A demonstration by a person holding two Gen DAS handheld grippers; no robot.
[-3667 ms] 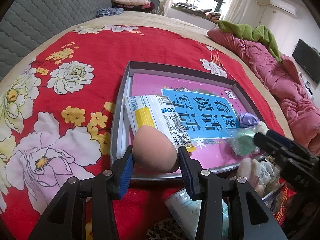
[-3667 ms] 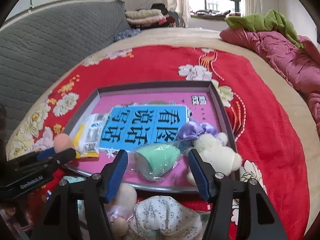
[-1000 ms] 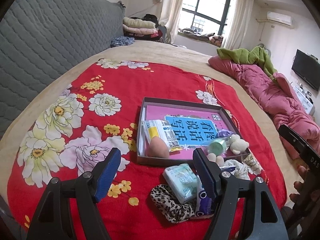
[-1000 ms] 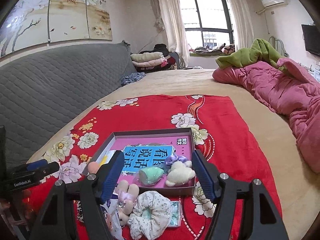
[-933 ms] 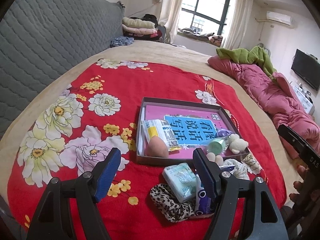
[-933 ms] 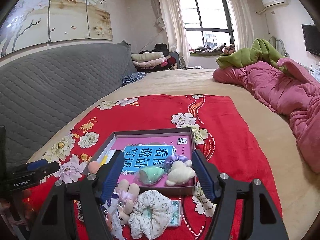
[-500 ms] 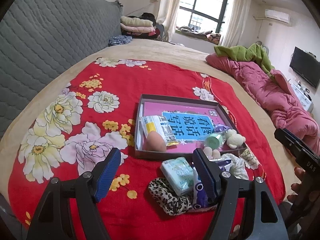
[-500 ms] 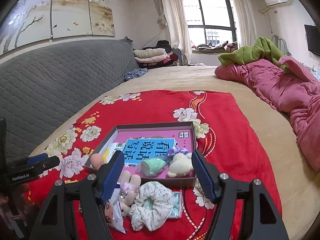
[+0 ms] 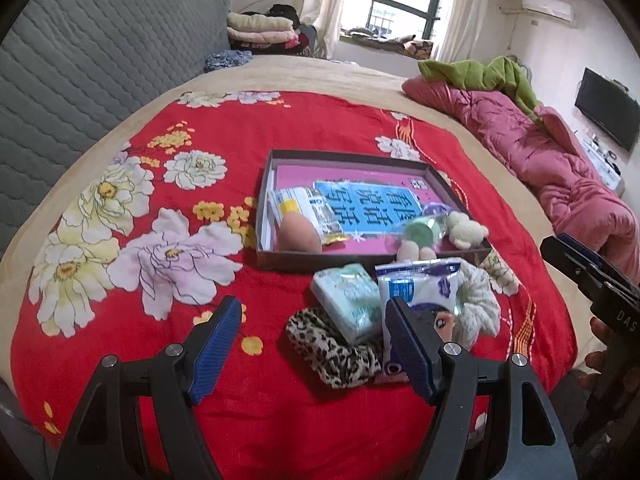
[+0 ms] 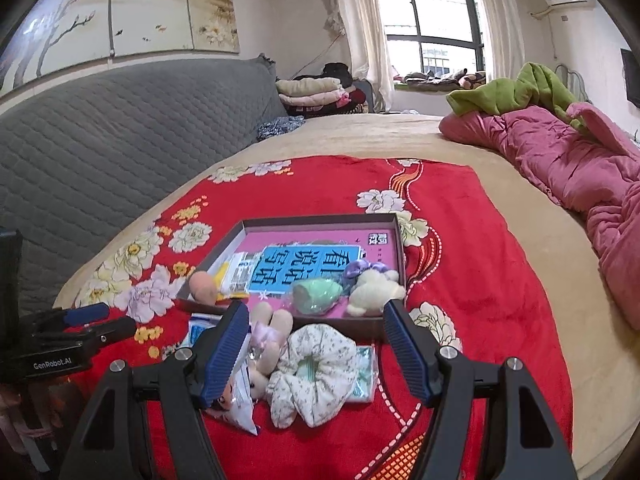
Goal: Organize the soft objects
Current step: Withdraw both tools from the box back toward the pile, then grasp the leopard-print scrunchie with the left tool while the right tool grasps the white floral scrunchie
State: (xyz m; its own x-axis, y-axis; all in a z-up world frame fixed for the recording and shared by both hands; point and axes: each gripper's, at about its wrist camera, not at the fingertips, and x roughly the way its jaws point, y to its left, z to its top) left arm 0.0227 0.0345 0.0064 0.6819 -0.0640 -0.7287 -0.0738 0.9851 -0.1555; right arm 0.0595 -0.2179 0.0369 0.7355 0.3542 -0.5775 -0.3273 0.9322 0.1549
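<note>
A shallow dark box (image 9: pixel 348 155) (image 10: pixel 320 218) lies on the red floral blanket. In it are a peach sponge (image 9: pixel 299 234) (image 10: pixel 204 286), a wrapped green sponge (image 9: pixel 418 232) (image 10: pixel 316 297), a cream plush bear (image 9: pixel 466 230) (image 10: pixel 374 290), a purple scrunchie (image 10: pixel 362 270) and a tissue packet (image 9: pixel 304 210). In front of the box lie a leopard scrunchie (image 9: pixel 332 350), a green tissue pack (image 9: pixel 348 302), a cartoon packet (image 9: pixel 420 292), a floral scrunchie (image 10: pixel 312 364) and a small plush (image 10: pixel 268 328). My left gripper (image 9: pixel 312 320) hangs open over the leopard scrunchie. My right gripper (image 10: pixel 315 320) hangs open over the floral scrunchie. Neither holds anything.
The red blanket (image 9: pixel 120 320) covers a beige bed with a grey quilted headboard (image 10: pixel 100 140) on the left. A pink quilt (image 10: pixel 580 168) and a green blanket (image 10: pixel 516 92) lie at the right. Folded bedding (image 10: pixel 312 94) is stacked at the back.
The left gripper let go of the peach sponge in the box, and both grippers pulled back. Over the last second both have sunk slightly toward the pile in front of the box.
</note>
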